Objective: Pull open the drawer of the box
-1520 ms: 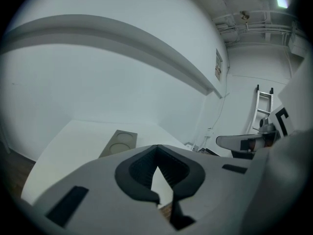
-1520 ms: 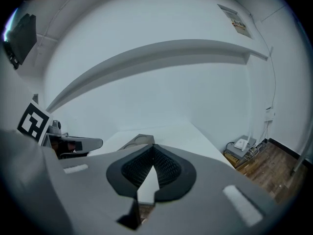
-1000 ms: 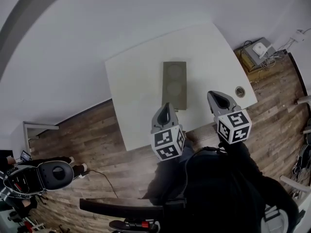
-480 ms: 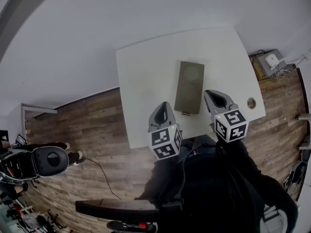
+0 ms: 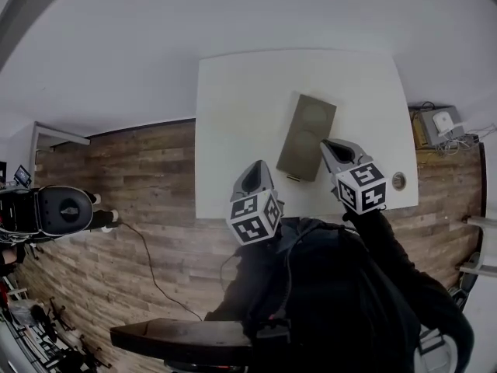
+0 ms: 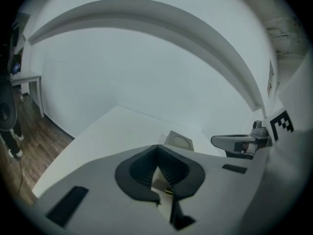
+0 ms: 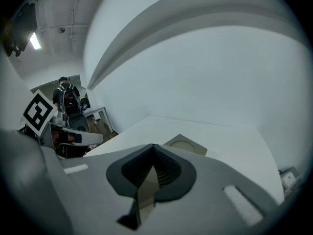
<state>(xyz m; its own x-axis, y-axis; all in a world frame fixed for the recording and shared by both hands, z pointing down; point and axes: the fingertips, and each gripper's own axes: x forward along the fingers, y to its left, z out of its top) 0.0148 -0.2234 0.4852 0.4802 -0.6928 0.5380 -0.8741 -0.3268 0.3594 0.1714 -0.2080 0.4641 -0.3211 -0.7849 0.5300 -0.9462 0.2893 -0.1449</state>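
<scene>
Box (image 5: 309,129) just before right claw (image 5: 328,145), farther from left claw (image 5: 258,168).

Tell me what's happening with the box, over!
Left gripper shut, empty. Right gripper shut, empty, near the box. Drawer looks closed, untouched. Nothing blocking it on the table.

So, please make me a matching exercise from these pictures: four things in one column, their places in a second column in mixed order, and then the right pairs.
Things:
1. box
2. left tongs
3. right tongs
4. round grommet

Places, as the head view shows them:
A. set in the table, near its right edge
B. at the right side of the box, by its near end
C. lying about the middle of the white table
D. left of the near end of the box, apart from it

Pairs: 1-C, 2-D, 3-B, 4-A
</scene>
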